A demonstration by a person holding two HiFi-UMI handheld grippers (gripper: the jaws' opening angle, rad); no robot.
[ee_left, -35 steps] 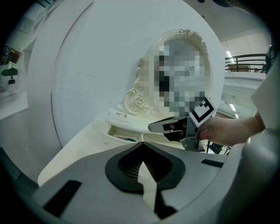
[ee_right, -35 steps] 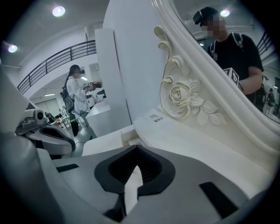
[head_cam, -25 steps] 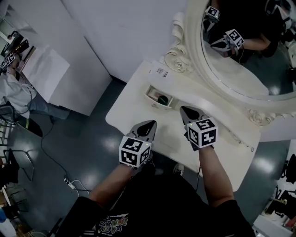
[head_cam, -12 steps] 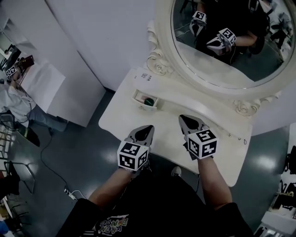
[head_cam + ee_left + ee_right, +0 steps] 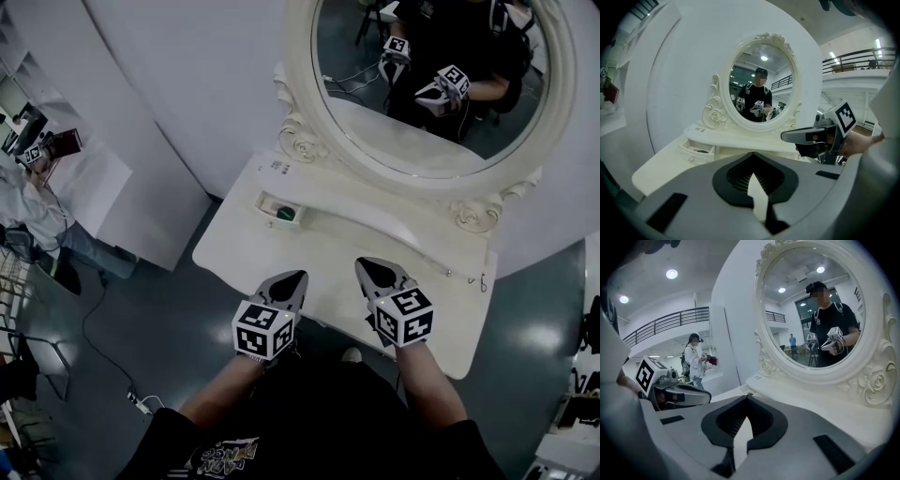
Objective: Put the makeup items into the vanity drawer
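Note:
A white vanity table [image 5: 319,262] stands below an oval mirror [image 5: 422,84]. Its small drawer [image 5: 277,208] at the back left is pulled open, with a dark round item [image 5: 285,214] lying inside. The left gripper view shows that drawer [image 5: 696,151] ahead and to the left. My left gripper [image 5: 298,276] hovers over the table's near edge, shut and holding nothing. My right gripper [image 5: 361,263] is beside it, a little further in, also shut and holding nothing. In the two gripper views, the left gripper [image 5: 752,154] and the right gripper [image 5: 747,395] have their tips together.
A white counter [image 5: 103,183] stands to the left with a person [image 5: 28,202] beside it. A cable [image 5: 141,375] lies on the dark floor. Small labels [image 5: 278,167] sit on the table's back left corner, and a small metal piece [image 5: 476,279] near its right edge.
The view has pulled back and up, so more of the mirror shows. Both grippers have drawn back toward the table's near edge and stay shut.

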